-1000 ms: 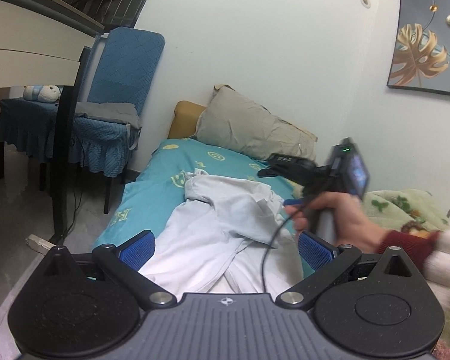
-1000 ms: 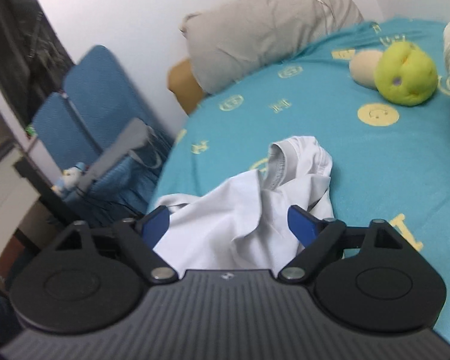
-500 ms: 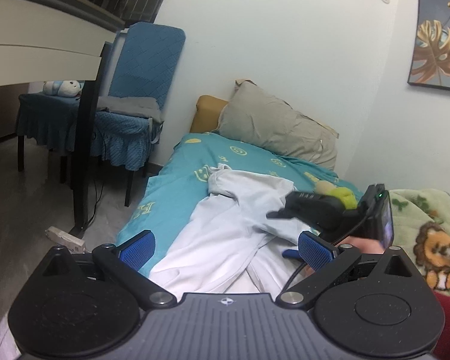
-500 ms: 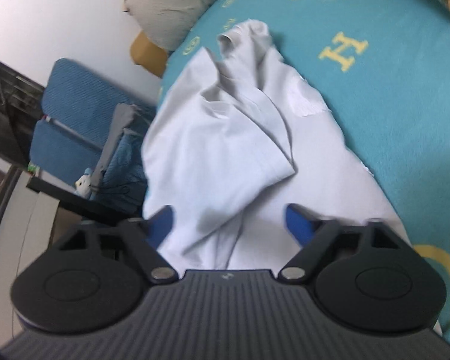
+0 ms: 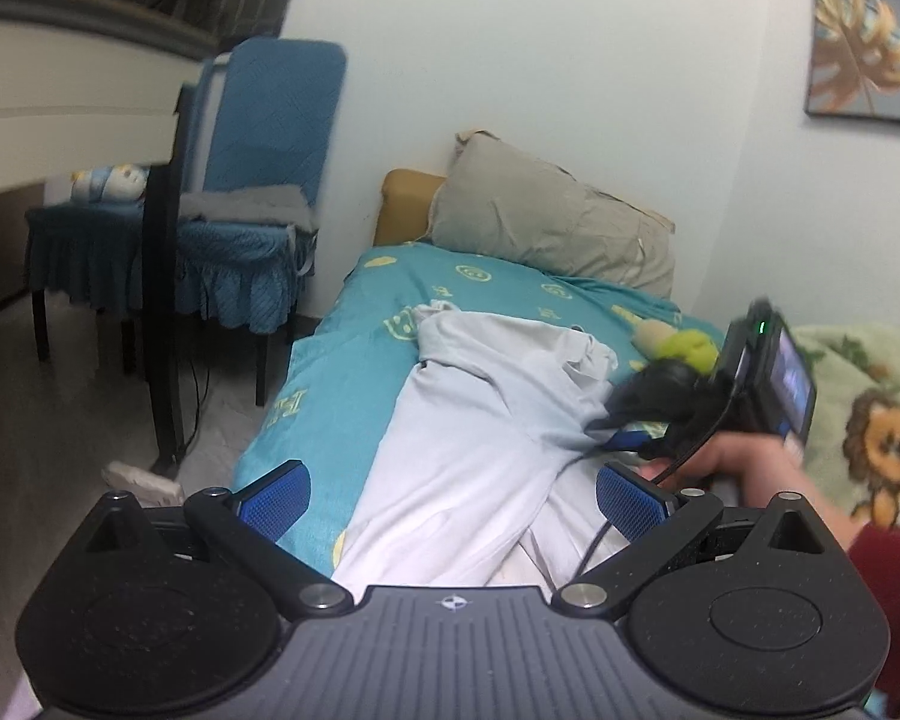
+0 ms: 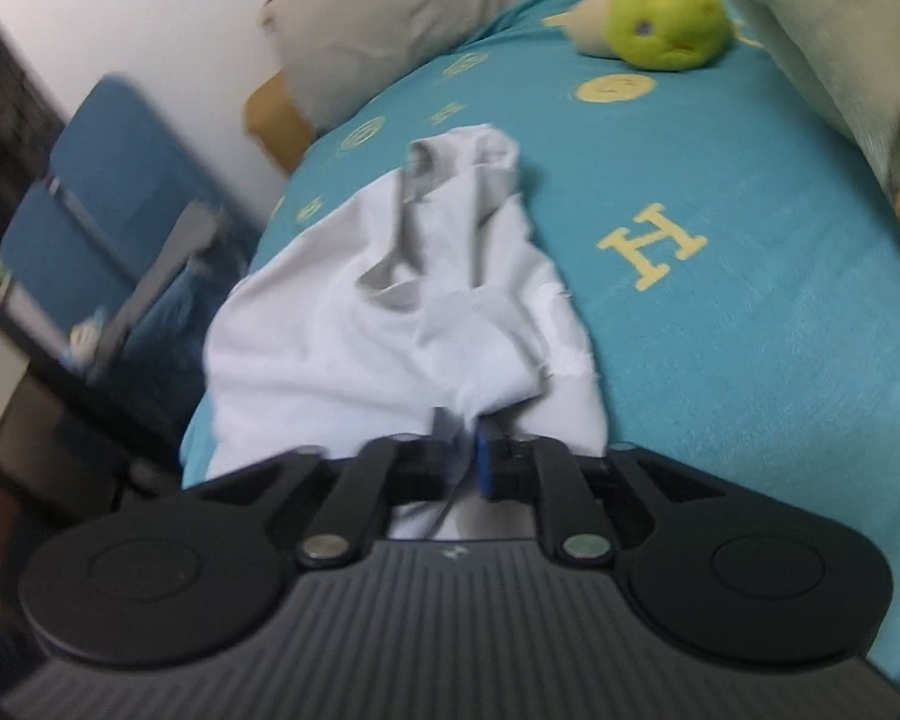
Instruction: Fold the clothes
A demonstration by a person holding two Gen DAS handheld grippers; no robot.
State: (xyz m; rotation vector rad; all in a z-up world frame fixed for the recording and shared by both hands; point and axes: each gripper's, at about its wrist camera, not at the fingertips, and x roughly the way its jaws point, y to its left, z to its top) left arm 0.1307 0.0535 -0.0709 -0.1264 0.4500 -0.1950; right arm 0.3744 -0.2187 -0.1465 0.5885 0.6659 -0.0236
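A crumpled white garment (image 5: pixel 480 450) lies along the near left side of the turquoise bed (image 5: pixel 330 396); it also shows in the right wrist view (image 6: pixel 390 312). My left gripper (image 5: pixel 450 495) is open and empty, hovering over the garment's near end. My right gripper (image 6: pixel 468 462) is shut on a fold of the white garment near its right edge; in the left wrist view it (image 5: pixel 624 438) sits at the garment's right side, held by a hand.
A grey pillow (image 5: pixel 546 216) lies at the head of the bed. A green plush toy (image 6: pixel 660 18) lies on the far sheet. A lion-print blanket (image 5: pixel 870 420) is on the right. Blue chairs (image 5: pixel 258 180) and a table stand left of the bed.
My right gripper has come down onto the garment and closed on a fold; it was open before. My left gripper has stayed open, its view shifting slightly right.
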